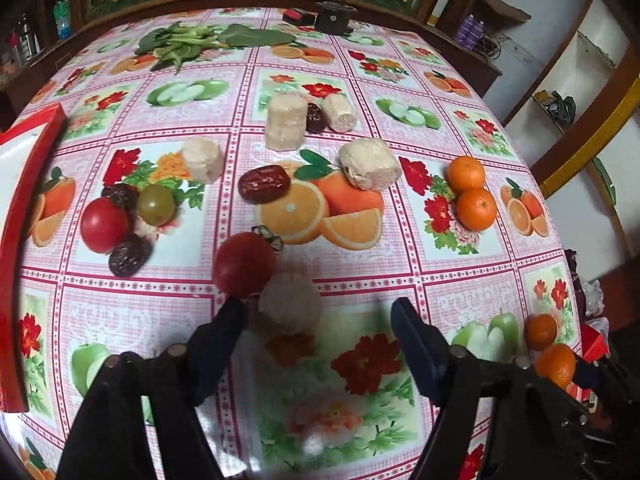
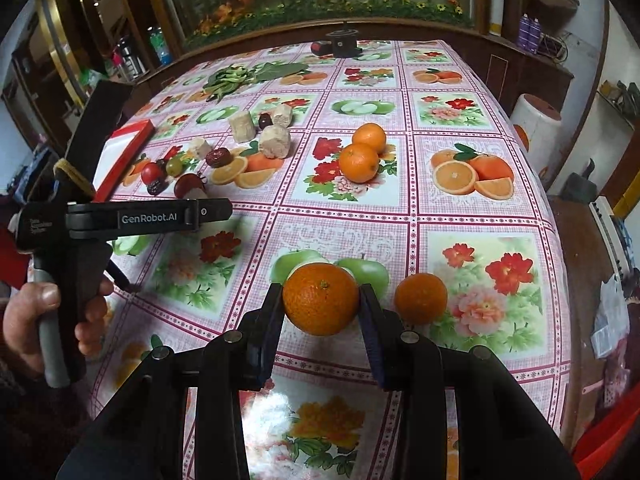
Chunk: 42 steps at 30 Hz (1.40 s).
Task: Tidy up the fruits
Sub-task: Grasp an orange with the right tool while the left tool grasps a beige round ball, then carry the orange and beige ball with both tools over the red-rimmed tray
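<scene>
In the right wrist view, the right gripper (image 2: 320, 300) sits at lower centre with its two dark fingers clamped on a round, dimpled orange mandarin (image 2: 320, 298), held above the pink checked, fruit-printed plastic tablecloth (image 2: 400, 208). A second, smaller loose mandarin (image 2: 420, 298) lies just to its right on the cloth, and a touching pair of mandarins (image 2: 362, 152) rests in the upper middle. At the left of that frame a hand (image 2: 36, 320) grips the handle of the left gripper (image 1: 320, 312). In the left wrist view its jaws stand apart, pressing on nothing: a glossy red tomato (image 1: 244, 266) with a dried stalk sits just beyond the left finger, touching a blurred pale cylindrical chunk (image 1: 290, 300) between the fingers. Further up lie a wrinkled red date (image 1: 264, 184) and more pale chunks.
</scene>
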Each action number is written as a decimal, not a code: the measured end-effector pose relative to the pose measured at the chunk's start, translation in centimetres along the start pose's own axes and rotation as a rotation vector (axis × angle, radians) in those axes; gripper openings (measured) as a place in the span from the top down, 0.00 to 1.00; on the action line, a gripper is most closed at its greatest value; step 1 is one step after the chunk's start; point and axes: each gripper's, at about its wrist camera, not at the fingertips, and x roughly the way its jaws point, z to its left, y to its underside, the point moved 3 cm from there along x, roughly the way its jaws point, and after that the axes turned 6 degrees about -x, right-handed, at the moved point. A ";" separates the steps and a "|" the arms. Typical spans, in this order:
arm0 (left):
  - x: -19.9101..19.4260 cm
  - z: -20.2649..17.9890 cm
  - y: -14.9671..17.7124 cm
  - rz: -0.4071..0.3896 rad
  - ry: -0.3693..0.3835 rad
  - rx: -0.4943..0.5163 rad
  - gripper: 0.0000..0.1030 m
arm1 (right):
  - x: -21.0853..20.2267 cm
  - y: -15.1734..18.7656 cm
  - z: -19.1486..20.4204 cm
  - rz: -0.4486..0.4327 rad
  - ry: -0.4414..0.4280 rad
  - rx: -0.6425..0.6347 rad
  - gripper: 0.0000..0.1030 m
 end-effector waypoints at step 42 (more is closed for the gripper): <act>-8.7 14.0 1.7 -0.165 -0.097 -0.085 0.68 | 5.8 -6.4 15.9 0.047 -0.177 -0.242 0.64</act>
